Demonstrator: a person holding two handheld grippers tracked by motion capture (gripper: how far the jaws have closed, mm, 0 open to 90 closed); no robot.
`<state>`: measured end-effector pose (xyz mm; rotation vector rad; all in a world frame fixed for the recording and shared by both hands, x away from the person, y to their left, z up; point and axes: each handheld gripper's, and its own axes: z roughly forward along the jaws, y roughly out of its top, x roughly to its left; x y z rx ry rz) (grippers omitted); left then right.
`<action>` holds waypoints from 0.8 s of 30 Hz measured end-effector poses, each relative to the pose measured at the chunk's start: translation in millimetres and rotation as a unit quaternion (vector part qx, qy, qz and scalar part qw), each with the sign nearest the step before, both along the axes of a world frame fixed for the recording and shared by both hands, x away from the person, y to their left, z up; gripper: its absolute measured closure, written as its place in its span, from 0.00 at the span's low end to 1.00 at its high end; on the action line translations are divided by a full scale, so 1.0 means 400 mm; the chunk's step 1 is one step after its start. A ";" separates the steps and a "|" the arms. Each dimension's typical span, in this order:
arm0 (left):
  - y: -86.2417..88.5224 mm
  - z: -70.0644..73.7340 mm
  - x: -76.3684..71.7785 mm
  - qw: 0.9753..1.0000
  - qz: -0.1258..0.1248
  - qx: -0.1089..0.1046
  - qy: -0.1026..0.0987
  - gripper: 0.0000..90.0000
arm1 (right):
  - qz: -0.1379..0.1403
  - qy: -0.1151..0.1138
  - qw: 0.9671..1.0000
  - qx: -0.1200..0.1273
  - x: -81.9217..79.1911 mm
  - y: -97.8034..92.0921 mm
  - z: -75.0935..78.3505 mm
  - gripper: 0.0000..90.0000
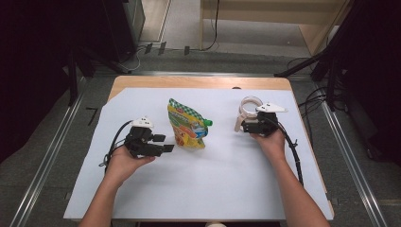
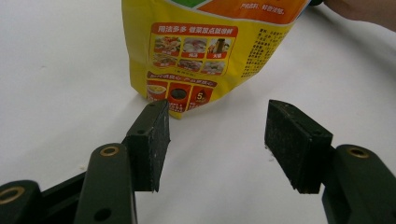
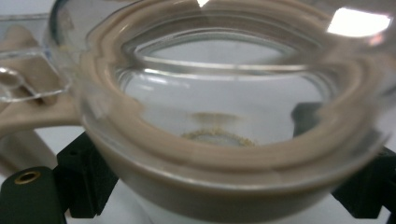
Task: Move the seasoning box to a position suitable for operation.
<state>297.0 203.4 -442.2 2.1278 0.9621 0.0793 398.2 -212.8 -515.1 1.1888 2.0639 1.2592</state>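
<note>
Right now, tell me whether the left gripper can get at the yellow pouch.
Probably yes: the left gripper is open, the yellow pouch stands just ahead of its jaws, and nothing lies between them.

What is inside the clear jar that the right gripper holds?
Inside the clear jar, a thin ring of pale brown powder lies on the bottom; otherwise it looks empty. The beige rim hides the near inner wall. The right gripper clamps it.
</note>
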 end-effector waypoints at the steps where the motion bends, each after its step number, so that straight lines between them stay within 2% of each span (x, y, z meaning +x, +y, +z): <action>1: 0.000 0.001 0.000 1.000 -0.001 0.001 0.000 0.46 | -0.002 -0.003 1.000 0.003 0.001 0.002 -0.003 0.12; 5: -0.002 0.001 -0.001 1.000 -0.002 -0.002 0.000 0.46 | -0.007 -0.008 1.000 0.006 0.003 0.008 -0.007 0.13; 10: -0.006 -0.001 -0.002 1.000 -0.005 -0.003 0.000 0.46 | -0.007 -0.001 1.000 -0.003 -0.001 0.007 0.001 0.13; 15: -0.006 0.000 -0.002 1.000 -0.006 0.002 0.002 0.46 | -0.001 -0.001 1.000 0.000 -0.012 0.001 0.022 0.13; 18: -0.010 0.002 -0.005 1.000 -0.008 -0.001 0.001 0.46 | 0.009 0.003 1.000 0.012 -0.036 -0.006 0.059 0.13; 21: -0.015 0.005 -0.009 1.000 -0.010 -0.006 -0.001 0.47 | 0.022 0.009 1.000 0.009 -0.065 -0.007 0.079 0.13; 24: -0.021 0.008 -0.012 1.000 -0.013 -0.008 -0.001 0.47 | 0.031 0.003 0.999 0.013 -0.096 -0.006 0.089 0.13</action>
